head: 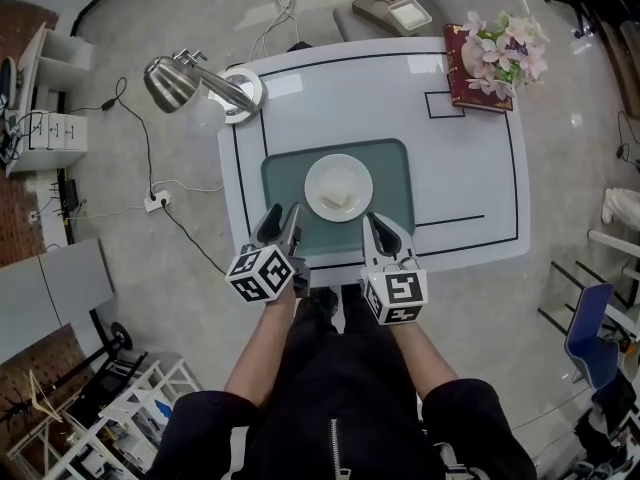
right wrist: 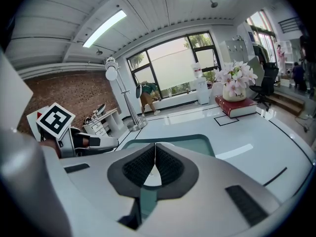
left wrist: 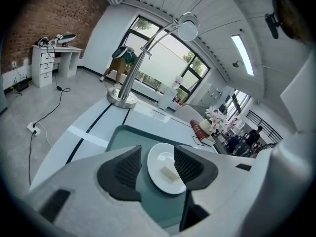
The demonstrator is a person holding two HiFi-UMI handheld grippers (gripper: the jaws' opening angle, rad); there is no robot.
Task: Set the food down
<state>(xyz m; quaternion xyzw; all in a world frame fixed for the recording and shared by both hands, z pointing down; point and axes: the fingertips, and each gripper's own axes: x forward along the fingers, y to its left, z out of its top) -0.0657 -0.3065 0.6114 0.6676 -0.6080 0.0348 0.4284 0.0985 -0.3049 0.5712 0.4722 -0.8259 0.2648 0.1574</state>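
A pale rectangular piece of food (head: 337,200) lies on a round white plate (head: 338,173). The plate rests on a teal tray (head: 392,173) in the middle of the white table (head: 470,168). My left gripper (head: 282,219) hovers over the tray's near left corner, open and holding nothing. Between its jaws in the left gripper view (left wrist: 157,152) I see the plate (left wrist: 157,166) and the food (left wrist: 169,173). My right gripper (head: 372,221) is at the tray's near edge, just right of the plate. In the right gripper view its pads (right wrist: 155,157) touch, shut on nothing.
A silver desk lamp (head: 190,83) stands at the table's far left corner. A red book (head: 462,78) with a pot of pink flowers (head: 505,48) sits at the far right corner. Cables and a power strip (head: 157,201) lie on the floor to the left.
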